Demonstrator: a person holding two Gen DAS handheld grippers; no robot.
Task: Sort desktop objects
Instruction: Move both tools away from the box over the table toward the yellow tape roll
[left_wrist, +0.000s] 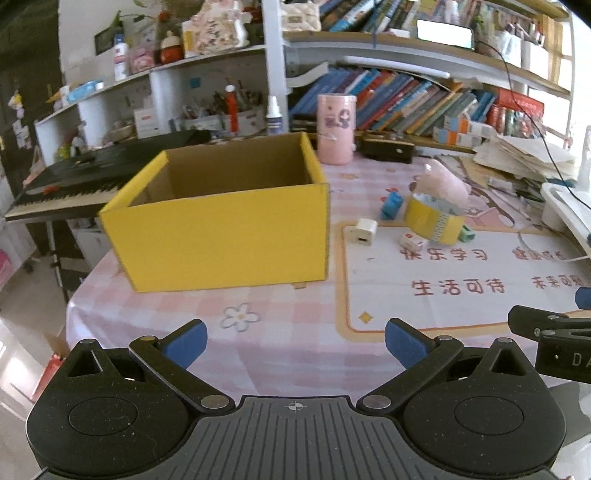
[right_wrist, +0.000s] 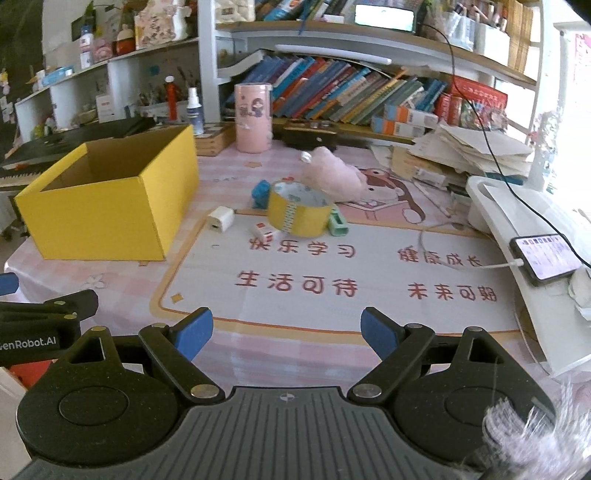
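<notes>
An open yellow cardboard box (left_wrist: 221, 236) stands on the table's left; it also shows in the right wrist view (right_wrist: 103, 218). To its right lie a white charger plug (right_wrist: 221, 219), a yellow tape roll (right_wrist: 299, 214), a blue block (right_wrist: 260, 192), a small white-red item (right_wrist: 265, 230), a green sharpener (right_wrist: 338, 223) and a pink plush toy (right_wrist: 334, 173). In the left wrist view I see the plug (left_wrist: 364, 230), the tape roll (left_wrist: 434, 218) and the plush (left_wrist: 443, 182). My left gripper (left_wrist: 295, 345) and right gripper (right_wrist: 286, 334) are both open and empty, near the table's front edge.
A pink cylinder (right_wrist: 253, 116) stands at the back by leaning books (right_wrist: 351, 92). A paper pile (right_wrist: 469, 151) and a white stand with a charging phone (right_wrist: 546, 258) are on the right. A keyboard (left_wrist: 62, 188) lies left of the box.
</notes>
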